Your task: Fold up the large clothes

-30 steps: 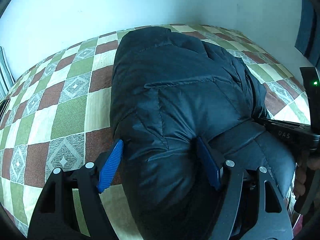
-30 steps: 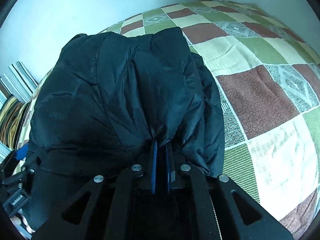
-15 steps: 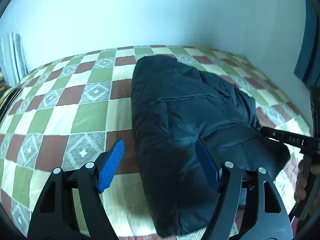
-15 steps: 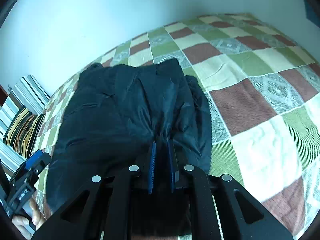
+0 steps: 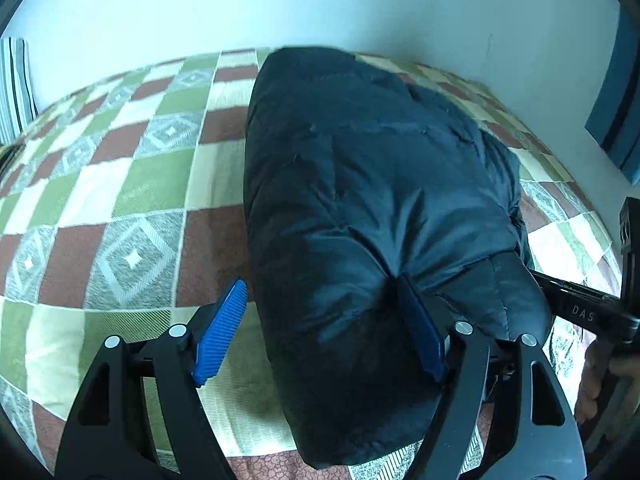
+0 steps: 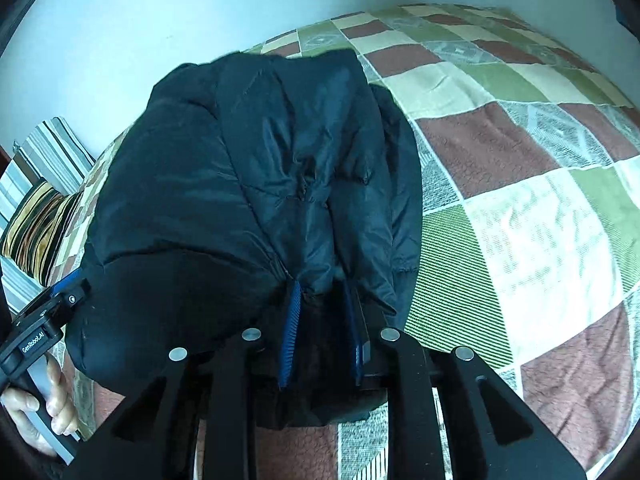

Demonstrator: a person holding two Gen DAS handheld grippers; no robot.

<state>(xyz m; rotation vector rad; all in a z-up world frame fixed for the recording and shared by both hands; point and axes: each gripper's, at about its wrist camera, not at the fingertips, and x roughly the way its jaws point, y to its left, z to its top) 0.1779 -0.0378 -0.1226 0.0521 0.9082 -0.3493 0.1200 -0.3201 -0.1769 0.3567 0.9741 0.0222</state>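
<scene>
Both claws are at the near end of the dark padded jacket (image 5: 360,200), which lies folded into a thick bundle on the checkered bedspread (image 5: 120,200), its far end close to the edge by the wall and its near end close to the near edge of the bed. Left gripper (image 5: 320,316) stands wide and its jaws are opening; the near-left corner of the bundle is between them, the right pad sunk in the fabric, while the left pad (image 5: 220,316) stands clear of it over the bedspread. It seems to hold nothing firmly. Right gripper (image 6: 320,320) is only a little open and its jaws are also opening; a pinch of fabric sits between the two blue pads, and I judge the grip is being let go.

The step in hand looks like the release after a fold. To do it well, each claw should open enough that no cloth hangs on the ribbed pads, and then draw back toward the near edge, low and straight. A fast lift could drag the top layer and undo the fold, because this puffy cloth springs back easily. If the bundle rises, a gentle press on the top with the fingers may flatten it. A person's hand (image 6: 36,408) grips the left handle.
</scene>
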